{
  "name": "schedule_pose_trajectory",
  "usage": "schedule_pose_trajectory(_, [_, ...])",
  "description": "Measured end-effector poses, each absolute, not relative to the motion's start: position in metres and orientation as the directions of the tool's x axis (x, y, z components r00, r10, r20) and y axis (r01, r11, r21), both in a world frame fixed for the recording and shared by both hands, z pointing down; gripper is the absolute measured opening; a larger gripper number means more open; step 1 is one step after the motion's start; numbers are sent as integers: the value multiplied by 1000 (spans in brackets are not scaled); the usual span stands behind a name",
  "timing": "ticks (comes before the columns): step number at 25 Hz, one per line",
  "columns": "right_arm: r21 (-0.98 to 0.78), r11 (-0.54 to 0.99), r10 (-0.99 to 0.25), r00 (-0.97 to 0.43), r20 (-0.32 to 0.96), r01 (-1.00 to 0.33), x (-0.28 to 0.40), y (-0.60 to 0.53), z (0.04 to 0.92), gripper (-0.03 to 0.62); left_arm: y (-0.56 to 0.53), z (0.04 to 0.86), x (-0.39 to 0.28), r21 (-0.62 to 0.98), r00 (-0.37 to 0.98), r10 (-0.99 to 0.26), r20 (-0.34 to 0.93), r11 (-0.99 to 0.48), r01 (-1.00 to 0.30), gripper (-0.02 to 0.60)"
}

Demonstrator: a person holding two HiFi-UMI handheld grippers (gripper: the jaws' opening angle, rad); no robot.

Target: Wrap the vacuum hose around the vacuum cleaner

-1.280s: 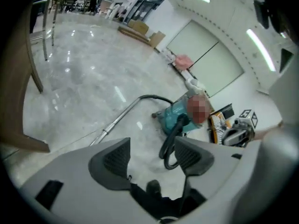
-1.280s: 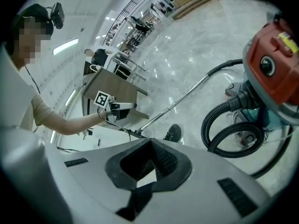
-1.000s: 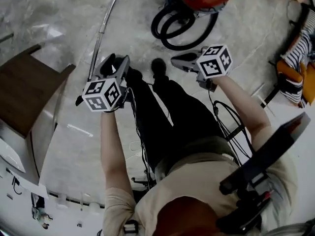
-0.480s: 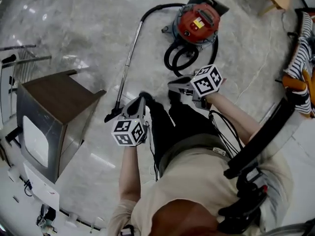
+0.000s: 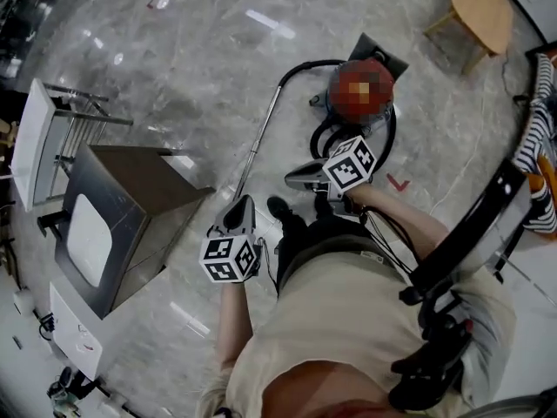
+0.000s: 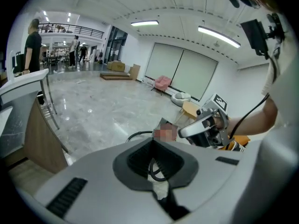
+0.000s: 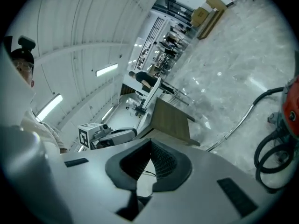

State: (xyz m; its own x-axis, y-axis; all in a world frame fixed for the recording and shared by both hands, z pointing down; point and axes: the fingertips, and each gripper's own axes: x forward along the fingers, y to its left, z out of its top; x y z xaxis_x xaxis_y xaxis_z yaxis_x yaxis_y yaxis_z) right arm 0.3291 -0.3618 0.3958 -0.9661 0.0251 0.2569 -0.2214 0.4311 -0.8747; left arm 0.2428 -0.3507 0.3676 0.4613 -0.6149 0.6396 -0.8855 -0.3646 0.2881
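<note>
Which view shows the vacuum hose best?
The head view: nearly the whole hose shows, coils and all. The right gripper view cuts its coils at the edge; the left gripper view shows only a short arc.

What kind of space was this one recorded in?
Probably a large commercial lobby or open office hall rather than a home. It has a wide polished stone floor, a railed upper gallery at the far end, and long ceiling strip lights.
</note>
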Motion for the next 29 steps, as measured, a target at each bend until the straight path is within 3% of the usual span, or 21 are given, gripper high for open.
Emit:
schedule_pose_trajectory(11, [-820,557,80,-974,212,-133,326,-321,340,3,-320,309,237,163,357,-708,610,-329,-930,5])
schedule_pose_trajectory(15, [-843,531,167,-964,207,-90,328,-294,353,3,-314,302,244,-66,225,-751,621,-337,-939,5])
schedule_pose_trajectory(19, [-852,523,255,-948,189,-29,316,-259,358,3,-320,262,226,-349,99,-874,475,-291,-891,5])
schedule_pose_trajectory(22, [-833,553,311,-927,208,-1,308,-248,360,3,-325,239,212,-452,59,-919,390,-246,-857,5])
schedule_pose_trajectory(25, [-813,582,345,-913,217,27,297,-250,352,3,-329,228,210,-371,127,-918,376,-275,-887,5])
schedule_pose_trajectory(29, [-765,639,382,-896,224,81,267,-259,328,3,-323,213,204,23,341,-865,368,-358,-933,5])
